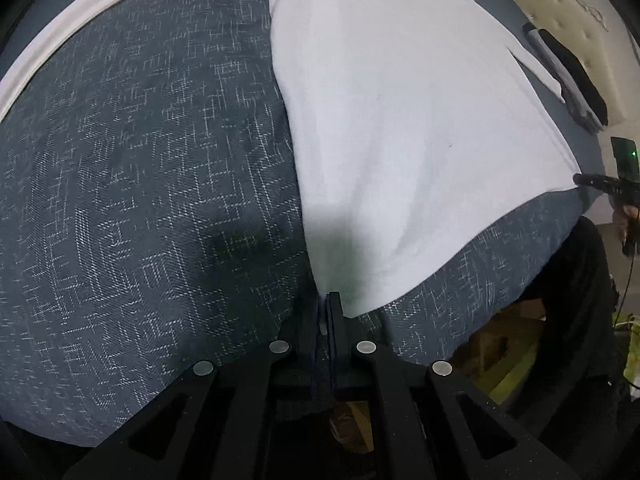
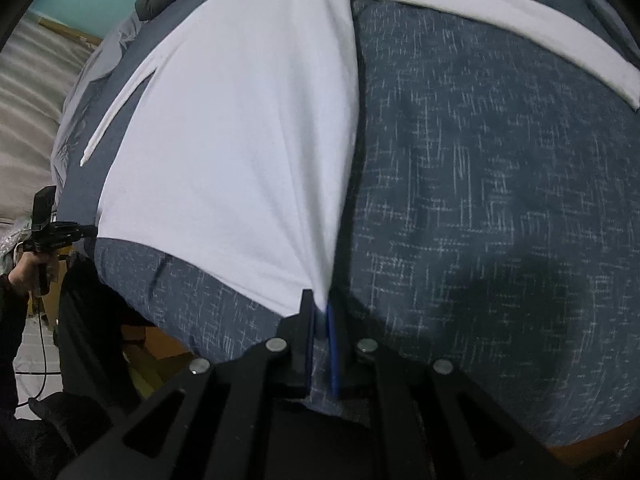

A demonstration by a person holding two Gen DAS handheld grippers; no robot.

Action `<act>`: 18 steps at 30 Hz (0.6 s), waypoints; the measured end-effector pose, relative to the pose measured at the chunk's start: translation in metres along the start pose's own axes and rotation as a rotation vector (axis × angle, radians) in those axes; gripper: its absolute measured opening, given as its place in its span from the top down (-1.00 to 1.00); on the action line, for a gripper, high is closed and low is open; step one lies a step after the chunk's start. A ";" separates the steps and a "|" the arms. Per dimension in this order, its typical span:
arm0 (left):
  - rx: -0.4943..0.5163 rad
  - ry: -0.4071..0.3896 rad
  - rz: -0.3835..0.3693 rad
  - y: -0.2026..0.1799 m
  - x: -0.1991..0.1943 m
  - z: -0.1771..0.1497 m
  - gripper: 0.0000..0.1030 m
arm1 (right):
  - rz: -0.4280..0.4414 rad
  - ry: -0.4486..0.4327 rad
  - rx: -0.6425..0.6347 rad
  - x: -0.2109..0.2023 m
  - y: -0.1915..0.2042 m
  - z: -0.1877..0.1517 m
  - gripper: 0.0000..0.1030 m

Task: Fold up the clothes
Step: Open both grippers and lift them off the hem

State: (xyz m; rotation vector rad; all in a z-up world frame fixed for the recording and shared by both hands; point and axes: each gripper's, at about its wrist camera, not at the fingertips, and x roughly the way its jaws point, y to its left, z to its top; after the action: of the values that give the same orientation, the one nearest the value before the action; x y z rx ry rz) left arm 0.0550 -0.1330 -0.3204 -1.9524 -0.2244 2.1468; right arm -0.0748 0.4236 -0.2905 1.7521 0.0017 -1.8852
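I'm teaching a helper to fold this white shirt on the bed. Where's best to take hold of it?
Probably the two near hem corners of the white shirt, from the bed's near edge, pointing steeply down. The hem lies flat and reachable; both tools, left and right, already pinch there.

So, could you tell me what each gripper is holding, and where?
Both hold the white shirt: left gripper and right gripper each pinch a bottom hem corner.
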 end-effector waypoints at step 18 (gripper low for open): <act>-0.225 -0.307 -0.067 0.061 -0.055 0.138 0.18 | 0.020 -0.248 0.072 -0.046 0.000 0.085 0.30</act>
State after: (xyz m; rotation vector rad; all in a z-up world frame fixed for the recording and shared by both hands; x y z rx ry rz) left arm -0.0820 -0.2006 -0.2696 -1.6812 -0.5992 2.4601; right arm -0.1538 0.4104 -0.2362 1.5458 -0.1785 -2.0990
